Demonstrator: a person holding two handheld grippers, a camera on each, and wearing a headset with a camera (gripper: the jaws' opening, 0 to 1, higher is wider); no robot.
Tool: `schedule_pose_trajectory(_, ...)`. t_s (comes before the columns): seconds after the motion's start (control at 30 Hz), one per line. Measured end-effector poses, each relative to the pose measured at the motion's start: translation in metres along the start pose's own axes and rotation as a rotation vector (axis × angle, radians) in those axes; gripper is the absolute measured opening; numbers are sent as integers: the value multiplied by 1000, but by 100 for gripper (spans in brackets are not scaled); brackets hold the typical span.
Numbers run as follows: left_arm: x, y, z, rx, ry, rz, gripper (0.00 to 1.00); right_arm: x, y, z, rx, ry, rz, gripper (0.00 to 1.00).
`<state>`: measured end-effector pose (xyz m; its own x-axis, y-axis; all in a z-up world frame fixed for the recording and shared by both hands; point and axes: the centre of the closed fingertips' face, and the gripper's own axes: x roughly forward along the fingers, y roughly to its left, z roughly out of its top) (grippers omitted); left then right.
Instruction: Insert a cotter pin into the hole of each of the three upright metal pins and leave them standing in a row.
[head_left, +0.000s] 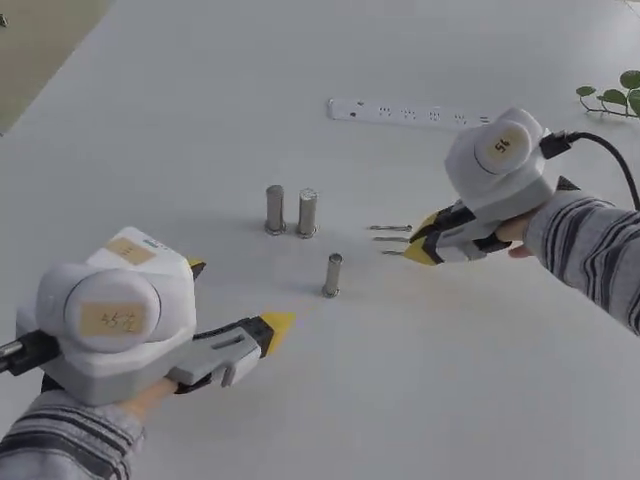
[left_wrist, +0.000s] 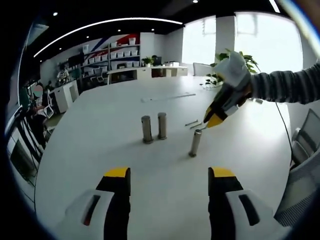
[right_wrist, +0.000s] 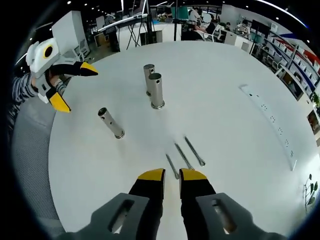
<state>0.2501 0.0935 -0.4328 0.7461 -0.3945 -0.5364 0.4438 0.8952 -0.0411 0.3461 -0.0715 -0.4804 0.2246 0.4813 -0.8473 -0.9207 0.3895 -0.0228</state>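
Note:
Three upright metal pins stand on the white table: two close together (head_left: 275, 210) (head_left: 307, 213) and a third (head_left: 332, 275) nearer to me and apart from them. Three cotter pins (head_left: 391, 240) lie flat side by side to their right. My right gripper (head_left: 420, 240) is low at the cotter pins' right ends, its jaws a narrow gap apart. In the right gripper view the nearest cotter pin (right_wrist: 171, 165) reaches into that gap (right_wrist: 172, 176) while lying on the table. My left gripper (head_left: 237, 293) hovers wide open, nothing in it, short of the pins (left_wrist: 195, 143).
A white power strip (head_left: 410, 113) lies at the back of the table, and a leafy plant (head_left: 615, 97) sits at the far right. A black cable runs from the right gripper. The table edge falls away at the far left (head_left: 60, 70).

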Motion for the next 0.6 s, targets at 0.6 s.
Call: schedule_pose_trajectory(0.6, -3, -4, -5, -6, 20, -39, 54, 8, -7, -11, -123, 90, 7, 0)
